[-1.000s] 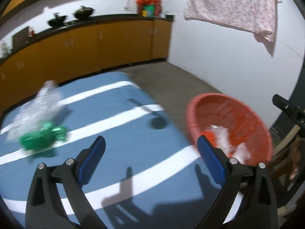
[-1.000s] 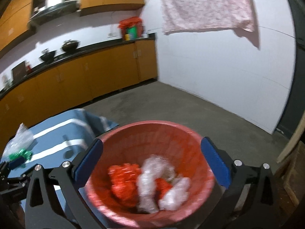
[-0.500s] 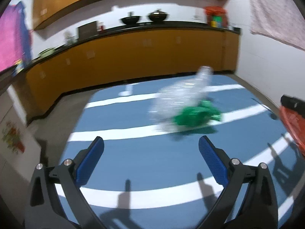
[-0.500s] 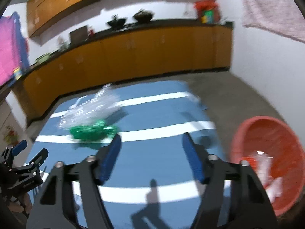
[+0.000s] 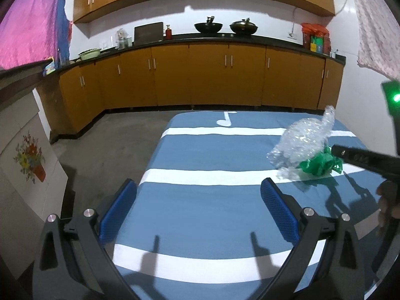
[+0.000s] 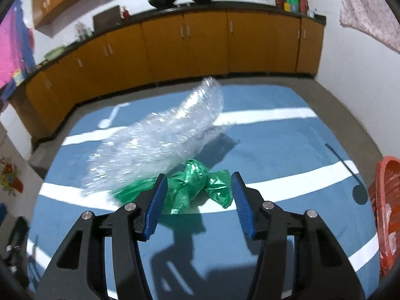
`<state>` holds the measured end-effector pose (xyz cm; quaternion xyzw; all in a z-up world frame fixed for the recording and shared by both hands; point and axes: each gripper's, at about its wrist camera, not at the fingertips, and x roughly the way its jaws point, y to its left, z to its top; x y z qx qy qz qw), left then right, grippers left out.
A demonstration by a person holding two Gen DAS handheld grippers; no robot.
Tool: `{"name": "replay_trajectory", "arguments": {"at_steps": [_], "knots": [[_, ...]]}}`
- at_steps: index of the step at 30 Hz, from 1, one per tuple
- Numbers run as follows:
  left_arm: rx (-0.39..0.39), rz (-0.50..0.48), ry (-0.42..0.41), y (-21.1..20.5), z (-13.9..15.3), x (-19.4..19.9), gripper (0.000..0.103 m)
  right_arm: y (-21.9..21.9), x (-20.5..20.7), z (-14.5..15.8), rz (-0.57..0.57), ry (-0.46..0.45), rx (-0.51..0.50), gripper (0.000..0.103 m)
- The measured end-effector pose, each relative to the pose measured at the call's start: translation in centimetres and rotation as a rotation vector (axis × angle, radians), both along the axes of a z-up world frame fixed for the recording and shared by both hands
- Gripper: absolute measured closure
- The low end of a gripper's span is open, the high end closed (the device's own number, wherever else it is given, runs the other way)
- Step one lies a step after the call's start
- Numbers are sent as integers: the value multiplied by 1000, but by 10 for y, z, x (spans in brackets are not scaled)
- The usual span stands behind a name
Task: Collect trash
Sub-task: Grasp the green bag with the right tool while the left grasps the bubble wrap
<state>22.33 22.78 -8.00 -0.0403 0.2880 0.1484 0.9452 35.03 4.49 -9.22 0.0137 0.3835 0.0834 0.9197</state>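
The right gripper (image 6: pixel 197 195) hangs low over the blue striped table (image 6: pixel 275 150) with its blue pads spread and nothing between them yet; the jaws are lined up on either side of the crumpled green plastic bag (image 6: pixel 190 187), which lies just beyond the fingertips, so this reads as the last of an approach with the grasp not yet made. Leaning on the far side of that bag, touching it and partly over it, is a crushed clear plastic bottle (image 6: pixel 160 142) with its neck pointing toward the far edge of the table; the two pieces sit as one heap near the middle of the cloth, which is likely why the claw comes in from the near side, where the green bag is exposed. Off the table's right edge a red basket (image 6: pixel 385 210) shows some pale trash inside, presumably the place where the pickings go. The left gripper (image 5: pixel 200 215) is also wide open and empty, held above the near left part of the table (image 5: pixel 200 200), well apart from the heap, and seems to be waiting. From there the bottle (image 5: pixel 302 145) and bag (image 5: pixel 320 165) lie toward the right edge.
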Motion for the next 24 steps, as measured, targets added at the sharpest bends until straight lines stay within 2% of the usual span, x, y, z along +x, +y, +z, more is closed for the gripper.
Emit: {"name": "replay_trajectory", "arguments": {"at_steps": [3,6,7,11,12,15,16,17,19,24], "knots": [[-18,8,-7,6,0,1,6,-3,10,-8,-32,43,29,49],[-24,6,-10,6,1,1,6,-1,15,-7,-30,48,48,44],[-27,3,-11,6,1,2,6,3,16,-6,-18,46,41,41],[-30,-10,-11,0,2,6,6,17,20,-12,27,47,-22,42],[-31,-11,-11,-1,2,7,6,17,21,-14,37,49,-17,44],[-36,-14,-11,-5,3,12,6,16,15,-14,70,33,-26,68],[-41,-17,-12,-7,4,14,6,14,14,-13,85,26,-39,90],[-44,-20,-14,-10,5,16,6,14,10,-13,93,19,-76,97],[-47,-28,-18,-13,7,20,6,10,6,-16,99,20,-94,101],[-46,-70,-28,-30,11,35,6,-23,-2,-14,51,27,-56,102]]}}
